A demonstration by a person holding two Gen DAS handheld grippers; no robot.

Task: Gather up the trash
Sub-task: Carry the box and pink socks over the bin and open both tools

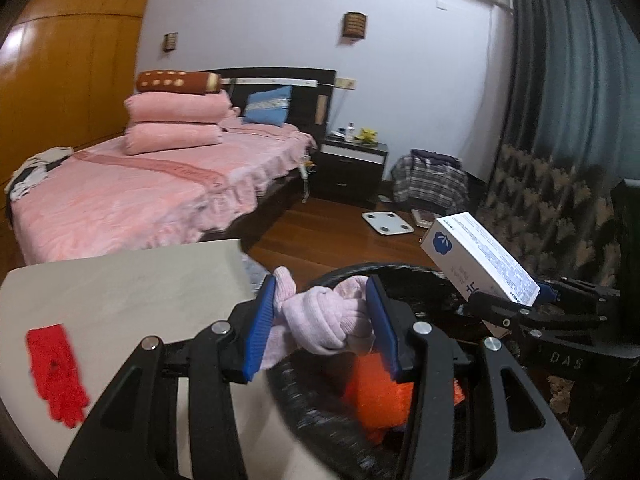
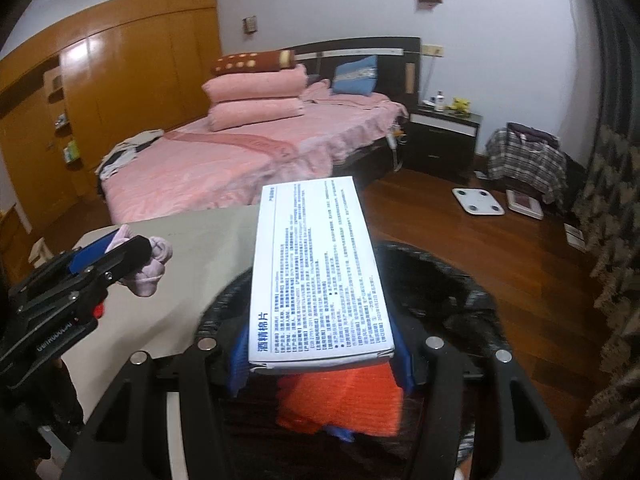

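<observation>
A pink-covered bed [image 1: 132,188] is filling the background. Only the left wrist view is showing a red glove [image 1: 56,372] lying on the pale tabletop [image 1: 132,284]. The black-lined bin [image 2: 448,280] is holding orange knitted fabric [image 2: 340,404]. The left gripper [image 1: 324,320] is clamping a pale pink knitted bundle [image 1: 320,316], and the right gripper [image 2: 320,360] is clamping a white printed cardboard box [image 2: 316,264].

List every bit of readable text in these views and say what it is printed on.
"酒精棉片": large blue heading on the white box held in the right hand-held gripper.
"DAS": partial lettering on the right hand-held gripper's body, seen from the left wrist view.
Fine print on the box: too small to read.
Lettering on the left hand-held gripper: too blurred to read.
</observation>
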